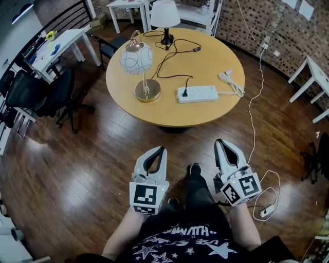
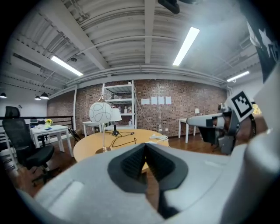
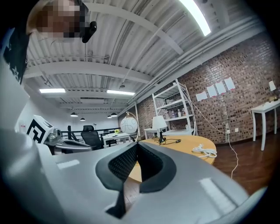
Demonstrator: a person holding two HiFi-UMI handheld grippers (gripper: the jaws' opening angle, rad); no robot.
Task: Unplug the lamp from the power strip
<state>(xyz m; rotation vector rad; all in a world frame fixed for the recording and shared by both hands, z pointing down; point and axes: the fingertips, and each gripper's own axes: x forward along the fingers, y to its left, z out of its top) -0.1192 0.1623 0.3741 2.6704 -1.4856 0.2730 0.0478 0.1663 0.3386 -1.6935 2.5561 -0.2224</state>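
On the round wooden table (image 1: pixel 205 110) lies a white power strip (image 1: pixel 199 94) with a black plug (image 1: pixel 184 92) seated in its left end. The plug's black cord (image 1: pixel 167 59) winds back toward a globe lamp (image 1: pixel 136 58) on a brass base and a white-shade lamp (image 1: pixel 165 14). A second, loose plug (image 1: pixel 196 50) lies on the tabletop. Both grippers hang low in front of the person, well short of the table. My left gripper (image 1: pixel 162 149) (image 2: pixel 145 145) is shut and empty. My right gripper (image 1: pixel 219 141) (image 3: pixel 136 144) is likewise shut on nothing.
A coiled white cord (image 1: pixel 232 82) leaves the strip's right end. Black office chairs (image 1: pixel 56 95) and a white desk (image 1: pixel 56 46) stand to the left. A white cable (image 1: pixel 264 203) trails over the wooden floor at right. The person's shoe (image 1: pixel 194 168) is between the grippers.
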